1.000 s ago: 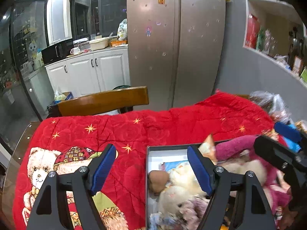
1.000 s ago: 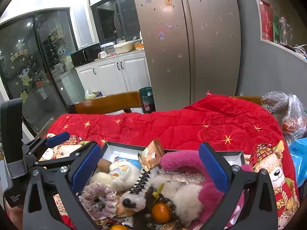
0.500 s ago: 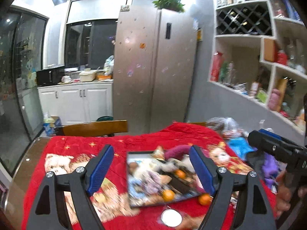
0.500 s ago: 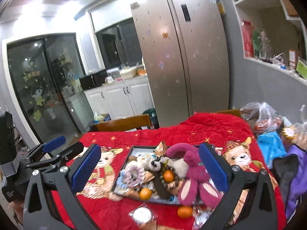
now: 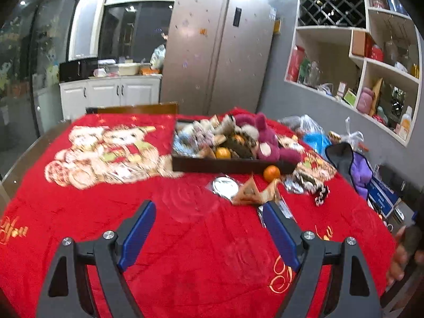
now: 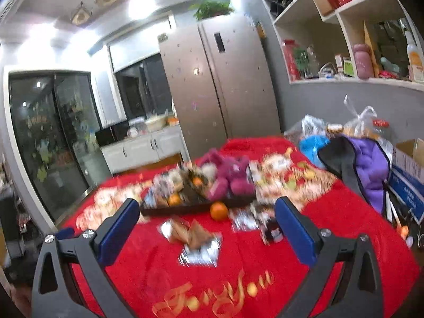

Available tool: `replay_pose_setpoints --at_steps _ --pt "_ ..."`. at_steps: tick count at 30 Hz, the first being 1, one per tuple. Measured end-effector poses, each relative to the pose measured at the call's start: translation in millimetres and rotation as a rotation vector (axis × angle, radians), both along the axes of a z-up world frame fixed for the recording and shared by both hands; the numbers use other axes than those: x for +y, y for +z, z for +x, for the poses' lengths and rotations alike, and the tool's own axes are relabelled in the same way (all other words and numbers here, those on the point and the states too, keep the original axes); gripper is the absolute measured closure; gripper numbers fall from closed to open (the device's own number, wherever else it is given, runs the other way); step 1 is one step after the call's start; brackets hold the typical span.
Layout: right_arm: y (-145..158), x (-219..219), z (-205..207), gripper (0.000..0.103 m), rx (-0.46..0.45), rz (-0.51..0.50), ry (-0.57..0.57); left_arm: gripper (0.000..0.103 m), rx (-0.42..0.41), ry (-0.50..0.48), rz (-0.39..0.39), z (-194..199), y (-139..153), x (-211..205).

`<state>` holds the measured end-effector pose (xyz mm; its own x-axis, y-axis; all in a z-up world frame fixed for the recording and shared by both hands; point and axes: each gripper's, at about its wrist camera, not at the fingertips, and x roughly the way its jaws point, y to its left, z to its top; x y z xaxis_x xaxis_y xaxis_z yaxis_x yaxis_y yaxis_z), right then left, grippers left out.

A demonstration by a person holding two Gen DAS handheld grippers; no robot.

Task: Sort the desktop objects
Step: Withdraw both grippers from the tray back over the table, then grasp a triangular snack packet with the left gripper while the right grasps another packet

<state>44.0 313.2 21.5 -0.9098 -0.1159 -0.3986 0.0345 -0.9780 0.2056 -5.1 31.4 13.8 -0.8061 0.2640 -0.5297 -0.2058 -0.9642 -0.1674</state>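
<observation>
I read gold "For You" (image 6: 212,294) on red blanket (image 5: 185,251) — dark tray (image 5: 228,164) holds plush toys, oranges; both my tongs wide, empty.

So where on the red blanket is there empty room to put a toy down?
The red blanket lies bare on the near side, in front of both grippers, and to the left of the dark tray, over the teddy bear print. It is crowded inside the tray and in front of it, around the loose orange and the snack packets.
</observation>
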Motion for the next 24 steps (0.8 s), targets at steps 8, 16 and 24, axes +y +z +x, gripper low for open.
replay_pose_setpoints --at_steps 8,16,24 --pt "-18.0 -19.3 -20.1 0.000 -0.036 0.050 0.074 0.018 0.013 -0.067 -0.056 -15.3 -15.9 31.0" --pt "-38.4 -24.5 -66.3 0.000 -0.120 -0.002 0.149 0.018 -0.069 -0.130 -0.086 -68.2 -37.4 56.7" --pt "-57.8 -21.3 -139.0 0.000 -0.272 -0.071 0.158 0.018 -0.128 -0.188 -0.114 -114.3 -58.9 72.1"
